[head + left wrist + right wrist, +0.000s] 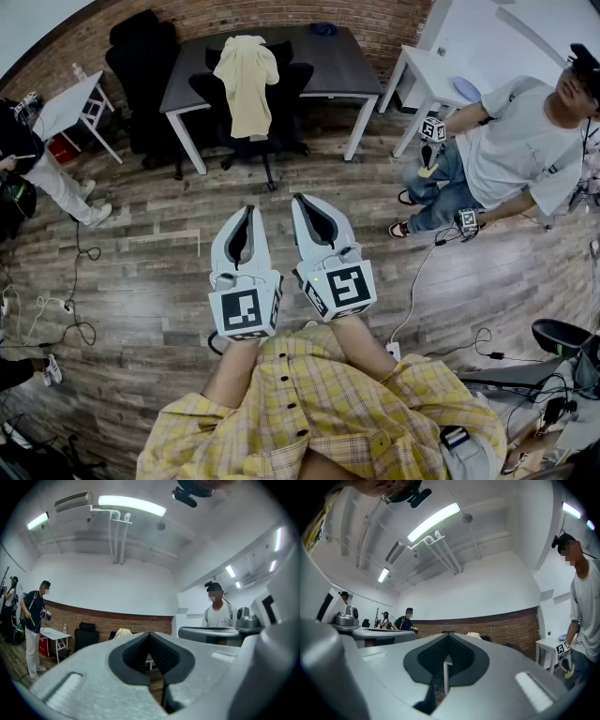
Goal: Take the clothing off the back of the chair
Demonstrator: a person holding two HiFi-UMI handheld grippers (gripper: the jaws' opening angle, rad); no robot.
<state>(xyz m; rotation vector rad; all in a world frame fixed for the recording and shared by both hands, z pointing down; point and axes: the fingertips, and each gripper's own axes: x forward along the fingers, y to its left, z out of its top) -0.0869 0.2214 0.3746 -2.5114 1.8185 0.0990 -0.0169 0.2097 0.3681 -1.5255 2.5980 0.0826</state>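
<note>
A pale yellow garment [246, 80] hangs over the back of a black office chair [265, 127], which stands at a dark table [319, 52] by the brick wall. My left gripper [248, 209] and right gripper [299, 198] are side by side in front of me, both shut and empty, pointing at the chair from well short of it across the wood floor. The garment [123, 632] shows small and far off just above the closed left gripper [150, 634]. It also peeks over the tips of the right gripper [449, 634] as a pale garment [474, 634].
A person [525, 150] holding other grippers sits at the right beside a white table [427, 70]. Another person [33, 164] stands at the left near a small white table [70, 105]. More black chairs [141, 56] flank the dark table. Cables [66, 309] lie on the floor.
</note>
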